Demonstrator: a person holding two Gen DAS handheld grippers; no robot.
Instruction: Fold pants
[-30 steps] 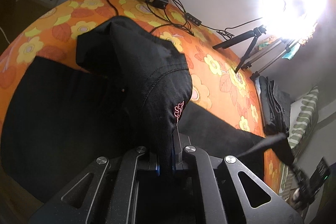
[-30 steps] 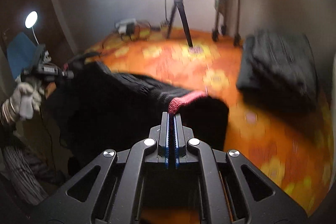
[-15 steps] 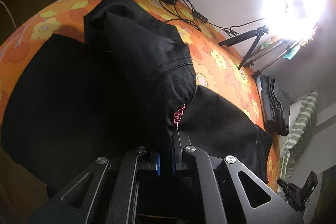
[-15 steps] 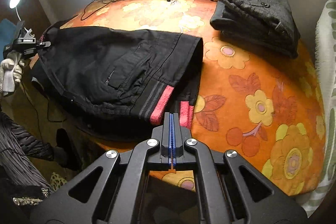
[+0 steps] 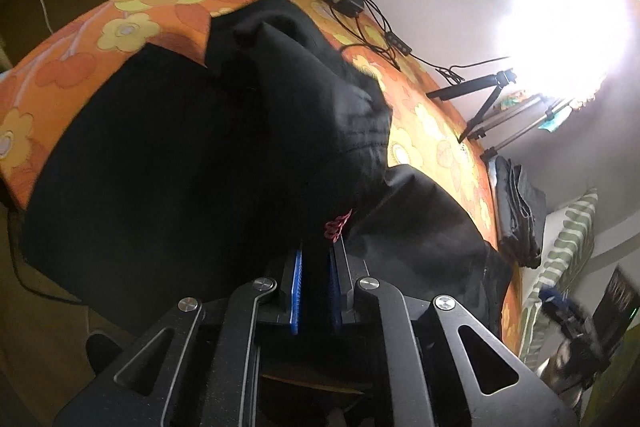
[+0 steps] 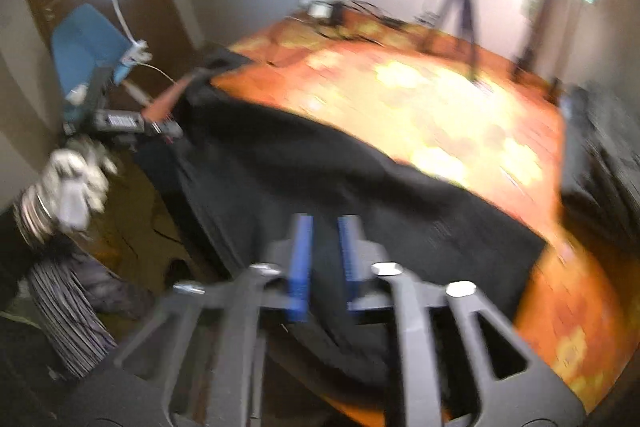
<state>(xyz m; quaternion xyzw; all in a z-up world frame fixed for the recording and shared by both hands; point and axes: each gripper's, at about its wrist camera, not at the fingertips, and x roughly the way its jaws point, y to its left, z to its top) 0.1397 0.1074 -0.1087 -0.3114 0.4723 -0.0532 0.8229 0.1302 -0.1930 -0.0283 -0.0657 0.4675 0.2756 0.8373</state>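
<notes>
Left wrist view
- Left gripper (image 5: 316, 267): we see its jaws just eased a little apart, black cloth between the blue pads; whether they pinch it we cannot tell.
- Pants (image 5: 168, 163): black, spread on the flowered cover (image 5: 120, 27), with a raised fold running from the jaws up toward the far edge.
- Risk: if the cloth slips free now, we judge the raised fold would slump crooked and the near edge could slide off the cover.

Right wrist view
- Right gripper (image 6: 324, 247): blurred; its jaws have just been opening and stand spread, with dark cloth behind the gap but nothing pressed.
- Pants here: lying flat across the near side of the cover, part hanging over the edge.
- Left hand (image 6: 76, 183): gloved, at the far left.
- Risk: with this end let go, a pull from the left could drag the layers askew; the cables (image 6: 360, 11) lie well apart.
</notes>
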